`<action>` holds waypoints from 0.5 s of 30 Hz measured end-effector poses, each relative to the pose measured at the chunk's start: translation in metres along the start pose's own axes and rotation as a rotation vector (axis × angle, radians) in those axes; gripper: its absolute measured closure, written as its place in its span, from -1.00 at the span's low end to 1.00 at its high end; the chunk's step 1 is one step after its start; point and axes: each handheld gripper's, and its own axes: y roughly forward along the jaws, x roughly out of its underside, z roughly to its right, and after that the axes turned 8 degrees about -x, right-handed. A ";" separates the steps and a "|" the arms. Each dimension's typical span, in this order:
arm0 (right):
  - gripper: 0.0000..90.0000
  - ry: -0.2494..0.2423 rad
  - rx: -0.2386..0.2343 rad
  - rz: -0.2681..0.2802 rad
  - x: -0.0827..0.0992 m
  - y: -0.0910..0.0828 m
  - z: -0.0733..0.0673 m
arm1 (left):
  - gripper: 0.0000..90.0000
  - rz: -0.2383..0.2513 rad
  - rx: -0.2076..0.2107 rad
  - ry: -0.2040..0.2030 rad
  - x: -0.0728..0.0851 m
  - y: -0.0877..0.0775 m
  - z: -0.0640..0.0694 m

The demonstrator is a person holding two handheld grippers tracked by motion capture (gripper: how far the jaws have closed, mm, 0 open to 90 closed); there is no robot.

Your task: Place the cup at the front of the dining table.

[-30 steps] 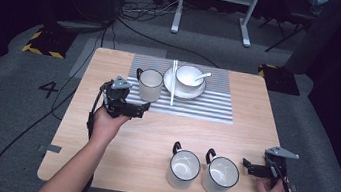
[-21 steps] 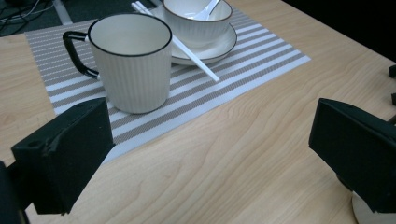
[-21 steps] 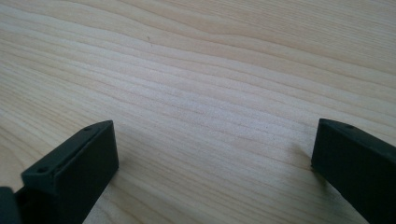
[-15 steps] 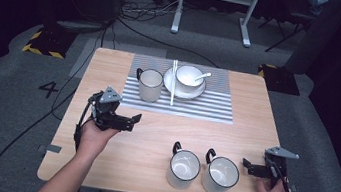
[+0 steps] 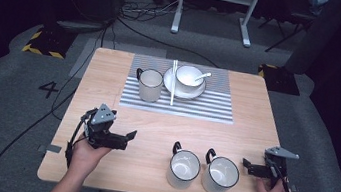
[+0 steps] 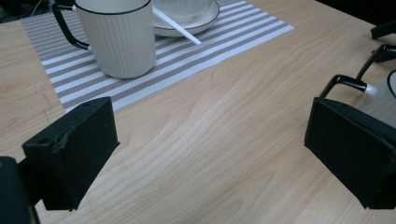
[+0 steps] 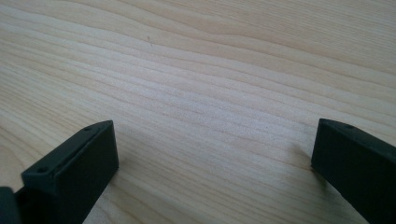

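At the near edge of the table (image 5: 112,67), 2 white mugs stand side by side: the left mug (image 5: 184,169) and the right mug (image 5: 221,175), handles turned away from the person. Just right of them the right gripper (image 5: 248,167) rests low over bare wood, jaws spread wide with nothing between. Toward the near left, the left gripper (image 5: 128,139) points at the mugs, jaws also spread and empty. Farther back, on the striped placemat (image 5: 207,106), stands a third mug (image 5: 150,85) beside a bowl (image 5: 189,76) on a plate (image 5: 170,83), with a spoon (image 5: 203,75) in the bowl and a white chopstick (image 5: 173,82) across the plate.
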 end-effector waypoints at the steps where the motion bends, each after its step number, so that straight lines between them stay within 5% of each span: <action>1: -0.99 0.000 0.000 0.000 0.000 0.000 0.000 | -0.93 -0.007 0.007 0.000 0.003 0.000 0.001; 8: -0.99 0.000 0.000 0.000 0.000 0.000 0.000 | -0.93 -0.058 0.014 -0.013 0.023 0.008 0.009; 15: -0.99 0.000 0.000 0.000 0.000 0.000 0.000 | -0.93 -0.137 -0.040 0.052 0.041 0.016 0.015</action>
